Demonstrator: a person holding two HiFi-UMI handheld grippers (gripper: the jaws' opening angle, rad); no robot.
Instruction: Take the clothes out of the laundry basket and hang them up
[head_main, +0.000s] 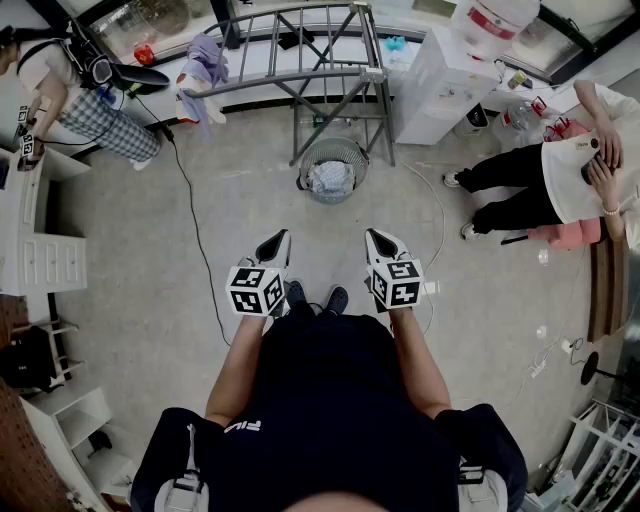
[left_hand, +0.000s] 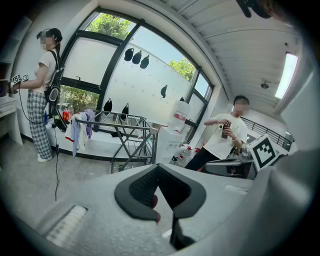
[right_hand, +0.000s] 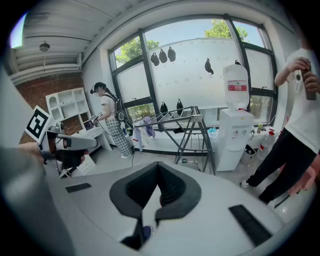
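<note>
A round wire laundry basket (head_main: 331, 170) stands on the floor ahead of me, with pale clothes (head_main: 331, 180) bundled inside. Behind it is a metal drying rack (head_main: 300, 45); a purple and white garment (head_main: 203, 62) hangs at its left end. My left gripper (head_main: 279, 240) and right gripper (head_main: 376, 240) are held side by side above my feet, a good step short of the basket, both pointing towards it. Both are shut with nothing between the jaws. The rack (left_hand: 127, 132) also shows beyond the closed left gripper (left_hand: 158, 168), and the rack (right_hand: 182, 120) beyond the closed right gripper (right_hand: 158, 167).
A white water dispenser (head_main: 440, 70) stands right of the rack. One person (head_main: 560, 170) sits at the right, another (head_main: 85, 95) stands at the far left with a black cable (head_main: 195, 230) trailing over the floor. White drawers (head_main: 40, 262) line the left wall.
</note>
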